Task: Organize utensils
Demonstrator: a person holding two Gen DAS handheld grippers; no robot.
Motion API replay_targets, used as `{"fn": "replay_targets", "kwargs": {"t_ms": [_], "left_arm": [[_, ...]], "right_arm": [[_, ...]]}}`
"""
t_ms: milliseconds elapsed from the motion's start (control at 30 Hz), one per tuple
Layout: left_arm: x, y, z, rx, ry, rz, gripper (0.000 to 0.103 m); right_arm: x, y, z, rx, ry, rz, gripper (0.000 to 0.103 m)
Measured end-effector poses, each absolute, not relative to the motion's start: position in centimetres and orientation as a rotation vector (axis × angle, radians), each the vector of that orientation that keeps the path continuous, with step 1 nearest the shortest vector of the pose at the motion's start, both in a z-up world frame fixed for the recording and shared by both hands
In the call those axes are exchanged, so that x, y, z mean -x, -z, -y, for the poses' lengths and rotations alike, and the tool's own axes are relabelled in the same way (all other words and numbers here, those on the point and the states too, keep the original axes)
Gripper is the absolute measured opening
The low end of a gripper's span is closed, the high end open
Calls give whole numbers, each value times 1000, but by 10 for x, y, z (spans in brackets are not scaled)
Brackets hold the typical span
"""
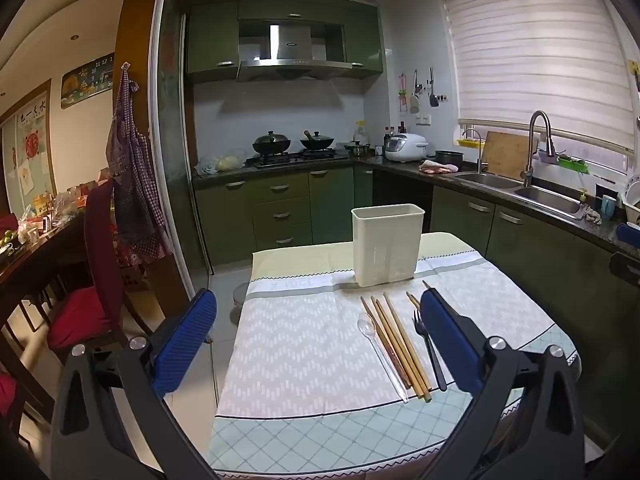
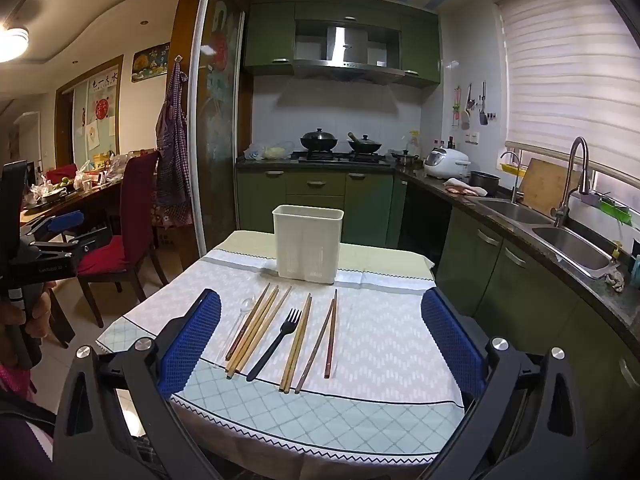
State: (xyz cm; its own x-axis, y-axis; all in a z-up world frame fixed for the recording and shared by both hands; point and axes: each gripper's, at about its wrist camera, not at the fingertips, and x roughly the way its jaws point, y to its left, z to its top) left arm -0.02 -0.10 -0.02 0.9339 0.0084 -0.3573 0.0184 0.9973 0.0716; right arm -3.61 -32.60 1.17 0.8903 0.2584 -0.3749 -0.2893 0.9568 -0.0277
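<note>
Your left gripper (image 1: 316, 322) hangs above the near end of the table (image 1: 320, 440) with its jaws spread wide and nothing between the blue pads (image 1: 180, 344); neither pad touches anything. Just inside its right pad lie the black fork (image 1: 430, 350), a bundle of wooden chopsticks (image 1: 400, 344) and a clear plastic spoon (image 1: 380, 354), all flat on the patterned tablecloth (image 1: 304, 352). Straight ahead beyond the fingertips, the white utensil holder (image 1: 387, 243) stands upright on the cloth. Your right gripper (image 2: 320, 314) is also wide open and empty, and the utensils sit between its pads (image 2: 188, 340): the spoon (image 2: 244, 310) and one group of chopsticks (image 2: 256, 328) nearest the left pad, then the fork (image 2: 276, 344), then two more chopstick pairs (image 2: 316, 340) toward the middle. The holder (image 2: 308, 244) stands ahead of the jaws, past the chopstick tips.
</note>
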Motion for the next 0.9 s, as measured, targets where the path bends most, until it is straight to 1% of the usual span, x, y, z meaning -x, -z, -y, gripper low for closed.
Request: {"fn": "replay_targets", "kwargs": {"t_ms": [900], "left_arm": [[6, -1, -7, -59, 10, -381, 97]], "right_arm": [[36, -12, 326, 77, -284, -376, 99]]}}
